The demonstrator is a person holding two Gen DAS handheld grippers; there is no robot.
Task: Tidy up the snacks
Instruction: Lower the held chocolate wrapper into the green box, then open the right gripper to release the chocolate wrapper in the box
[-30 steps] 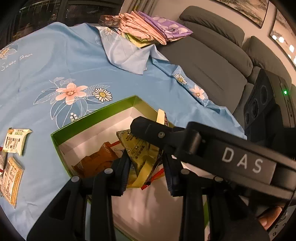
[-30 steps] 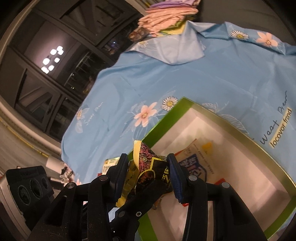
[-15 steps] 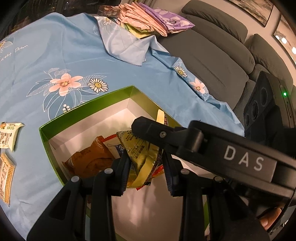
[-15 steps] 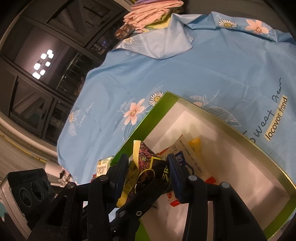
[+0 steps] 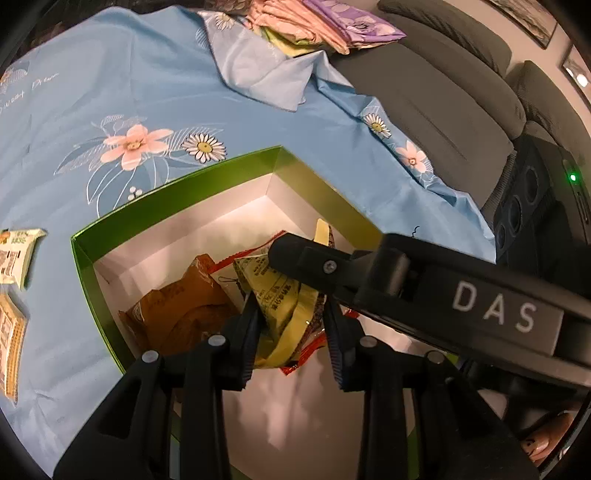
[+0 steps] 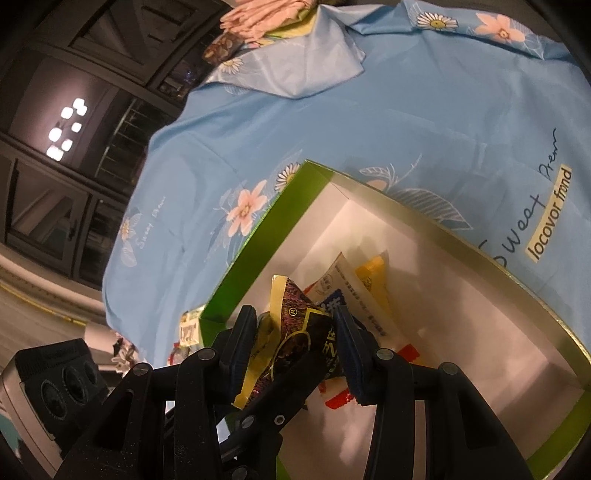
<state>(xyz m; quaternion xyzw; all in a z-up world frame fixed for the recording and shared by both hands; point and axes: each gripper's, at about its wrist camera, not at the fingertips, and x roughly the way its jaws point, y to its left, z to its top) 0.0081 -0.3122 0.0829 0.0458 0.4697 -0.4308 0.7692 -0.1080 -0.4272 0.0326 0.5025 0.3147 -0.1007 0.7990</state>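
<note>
Left wrist view shows both tools, left tool [image 5: 291,328] and right tool [image 6: 295,347], pinching one yellow snack packet [image 5: 280,295] over the green box [image 5: 177,192], which I think must be let go next.

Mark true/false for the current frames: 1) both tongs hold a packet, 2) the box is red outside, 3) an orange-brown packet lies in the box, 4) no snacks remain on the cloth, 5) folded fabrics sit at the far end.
1) True: left tongs grip a yellow packet; right tongs grip a dark packet.
2) False: the box is green outside, white inside.
3) True: orange-brown packet.
4) False: loose packets lie left of the box.
5) True: folded fabrics.
</note>
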